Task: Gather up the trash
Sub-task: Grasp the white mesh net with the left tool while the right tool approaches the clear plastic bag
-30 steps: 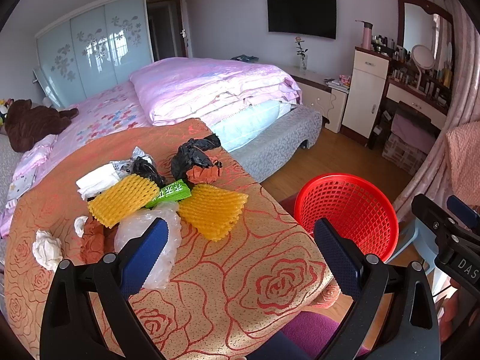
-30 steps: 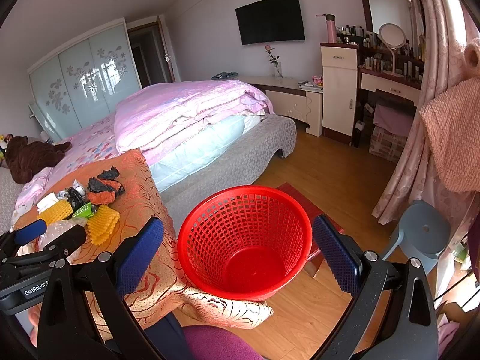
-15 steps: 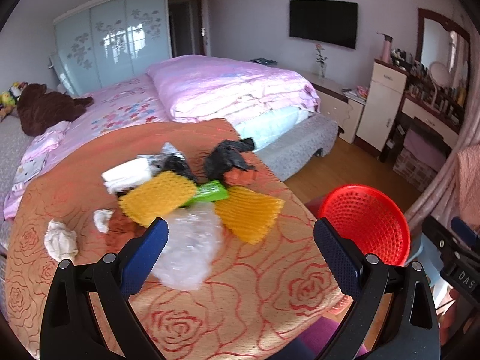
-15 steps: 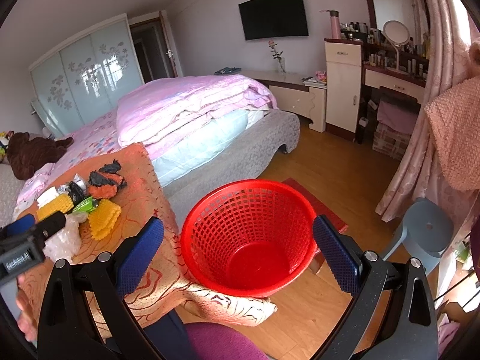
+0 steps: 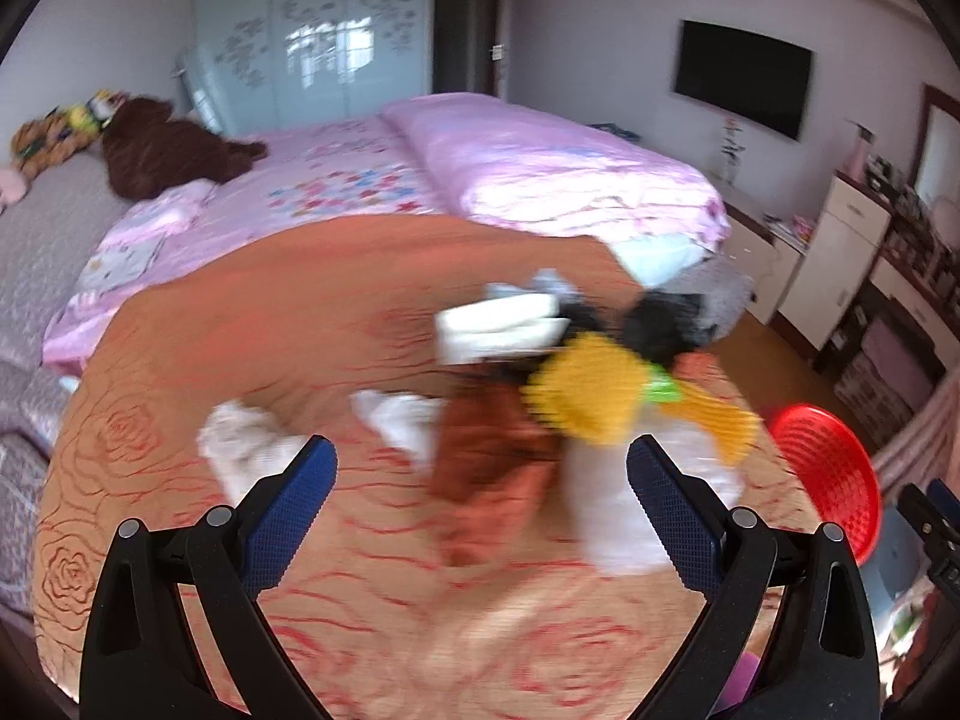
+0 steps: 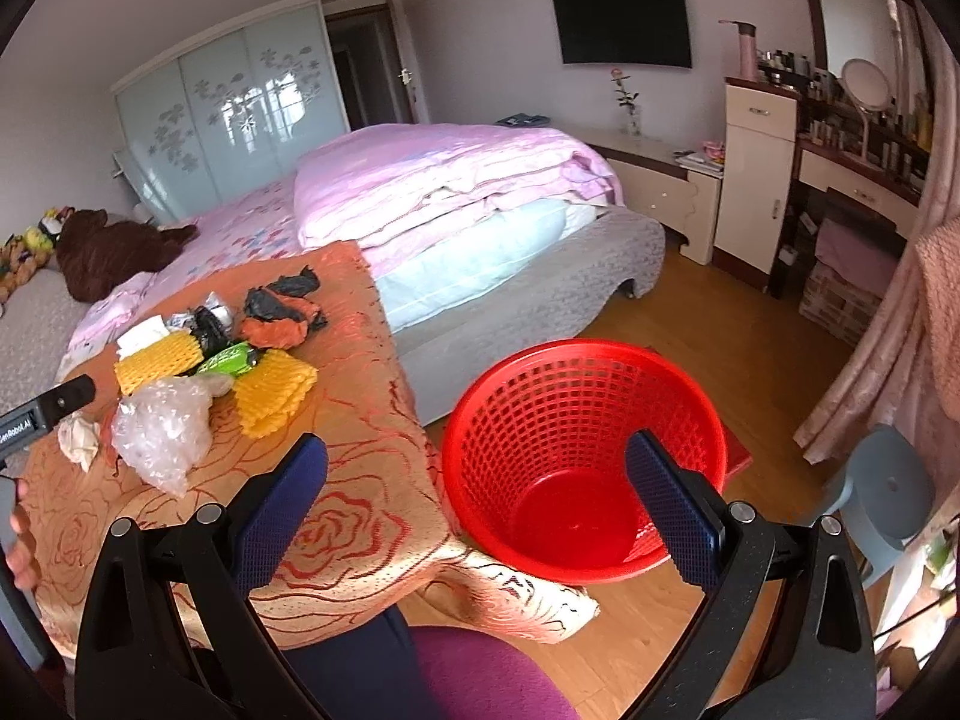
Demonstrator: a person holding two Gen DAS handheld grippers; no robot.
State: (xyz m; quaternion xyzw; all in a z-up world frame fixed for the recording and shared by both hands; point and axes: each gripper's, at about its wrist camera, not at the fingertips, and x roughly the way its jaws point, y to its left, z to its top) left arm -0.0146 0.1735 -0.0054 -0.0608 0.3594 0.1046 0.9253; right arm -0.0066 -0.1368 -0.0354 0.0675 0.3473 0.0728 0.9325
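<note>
Two hand-held grippers, both with their blue-padded fingers spread wide and nothing between them, point into a bedroom. A low table covered with an orange rose-patterned cloth (image 6: 336,516) stands beside a bed with a pink duvet (image 6: 444,180).

Scattered trash sits on the cloth in a loose cluster: two yellow foam fruit nets (image 6: 273,393), a green wrapper (image 6: 231,358) between them, a crumpled clear plastic bag (image 6: 162,429) just in front, black and orange crumpled bags (image 6: 282,315) at the far side, a white folded paper (image 6: 142,333) and a wad of white tissue (image 6: 78,438) at the left edge of the pile.

The left gripper (image 5: 480,498) hangs over the table, fingers apart, aimed at the near side of the pile — its view is motion-blurred, so the items there show only as smears of white, brown and yellow. Part of its body appears at the left edge of the right wrist view, with the fingers of a hand (image 6: 18,540) around the handle.

The right gripper (image 6: 477,504) is held off the table's corner, spread wide, aimed toward a red mesh wastebasket (image 6: 582,420) — it stands on the wooden floor just beside the table, with no trash visible inside. A grey plastic stool (image 6: 882,492) stands to the basket's right.
</note>
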